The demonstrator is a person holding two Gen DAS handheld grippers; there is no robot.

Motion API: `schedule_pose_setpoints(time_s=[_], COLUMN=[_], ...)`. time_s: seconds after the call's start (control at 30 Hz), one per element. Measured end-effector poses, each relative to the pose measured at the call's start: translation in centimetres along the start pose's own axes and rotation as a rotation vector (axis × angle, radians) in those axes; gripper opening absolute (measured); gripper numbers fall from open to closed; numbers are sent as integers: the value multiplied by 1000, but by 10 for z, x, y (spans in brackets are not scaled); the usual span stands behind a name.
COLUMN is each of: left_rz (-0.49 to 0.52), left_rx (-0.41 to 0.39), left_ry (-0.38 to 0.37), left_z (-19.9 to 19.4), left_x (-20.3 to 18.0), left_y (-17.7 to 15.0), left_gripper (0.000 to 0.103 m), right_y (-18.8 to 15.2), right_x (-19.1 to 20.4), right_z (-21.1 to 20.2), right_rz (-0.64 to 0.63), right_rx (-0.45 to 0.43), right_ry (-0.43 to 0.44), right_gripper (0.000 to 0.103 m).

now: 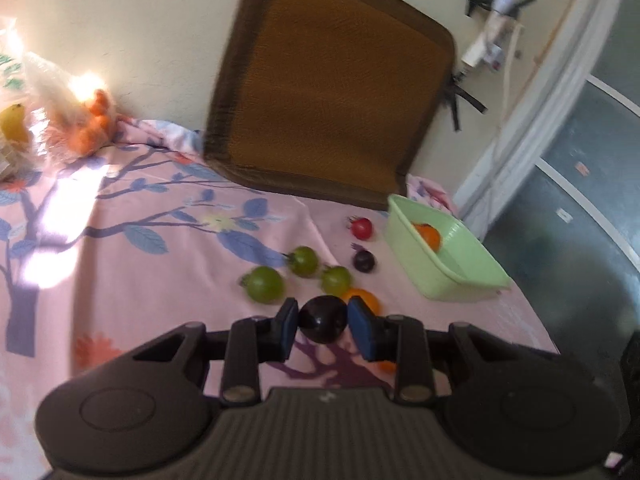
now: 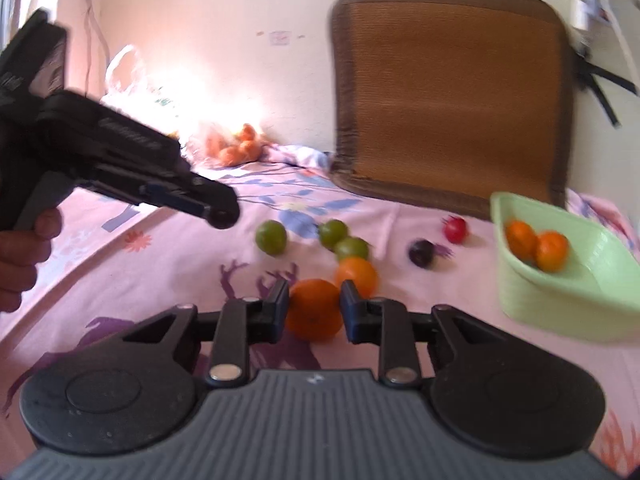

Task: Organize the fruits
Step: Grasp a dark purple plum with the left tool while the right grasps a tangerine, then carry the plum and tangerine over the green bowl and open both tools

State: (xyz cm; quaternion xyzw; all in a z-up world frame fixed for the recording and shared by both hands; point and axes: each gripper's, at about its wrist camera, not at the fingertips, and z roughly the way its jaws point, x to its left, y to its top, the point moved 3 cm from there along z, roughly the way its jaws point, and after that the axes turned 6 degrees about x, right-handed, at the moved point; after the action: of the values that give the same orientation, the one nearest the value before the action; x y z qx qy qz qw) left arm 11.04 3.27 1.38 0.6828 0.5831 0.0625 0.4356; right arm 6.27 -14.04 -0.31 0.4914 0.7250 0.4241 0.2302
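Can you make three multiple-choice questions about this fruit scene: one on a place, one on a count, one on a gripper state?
1. Where do the two oranges already sorted lie?
A. in the green basin
B. on the brown mat
C. in the plastic bag

2. How many green fruits lie on the bedsheet?
A. one
B. three
C. five

3. What does the left gripper hold?
A. nothing
B. a red fruit
C. a dark plum

Answers:
1 A: both sit inside the green basin.
2 B: three green fruits show on the bedsheet.
3 C: the left gripper is closed on a dark plum.
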Motion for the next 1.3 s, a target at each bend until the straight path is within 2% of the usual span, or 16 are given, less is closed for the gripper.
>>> schedule_pose_setpoints(time_s=[0.1, 0.17, 0.33, 0.43, 0.5, 0.6, 0.7, 0.8, 0.87, 0.9, 1.0, 1.1, 1.3], left_rz=[112, 157, 89, 74, 70, 70, 65, 60, 71, 89, 166, 246, 386], left_rx=[23, 42, 76, 74, 78, 81, 78, 79, 78, 74, 60, 65, 112], left_ry=[-16, -5, -2, 30, 40, 56, 69, 87, 96, 99, 97, 62, -8], left_z=[15, 28, 33, 27, 24, 21, 18, 18, 18, 19, 23, 34, 70], left_x=[-42, -58, -54, -50, -48, -45, -43, -41, -44, -49, -67, -91, -137], left_y=[-14, -22, -26, -29, -33, -37, -38, -39, -39, -39, -39, -41, -57], left_gripper=[28, 29, 29, 29, 29, 29, 29, 29, 29, 29, 29, 29, 29], right_y=[-16, -24, -29, -30, -32, -31, -24, -17, -16, -16, -20, -31, -67], right_x=[-25, -40, -46, -36, -30, -24, -27, -28, -26, -25, -27, -46, -88], right_z=[-25, -33, -41, -39, -38, -30, -17, 0, 9, 8, -9, -31, -66], right_rz=[73, 119, 151, 130, 119, 110, 113, 118, 109, 107, 101, 133, 231], right_rx=[-19, -2, -10, -13, -17, -14, -7, 40, 77, 72, 27, -20, -20], right_ry=[-108, -117, -59, 0, 40, 38, 37, 67, 99, 90, 52, -34, -189], right_gripper=[15, 15, 18, 30, 32, 55, 56, 55, 39, 39, 39, 39, 39])
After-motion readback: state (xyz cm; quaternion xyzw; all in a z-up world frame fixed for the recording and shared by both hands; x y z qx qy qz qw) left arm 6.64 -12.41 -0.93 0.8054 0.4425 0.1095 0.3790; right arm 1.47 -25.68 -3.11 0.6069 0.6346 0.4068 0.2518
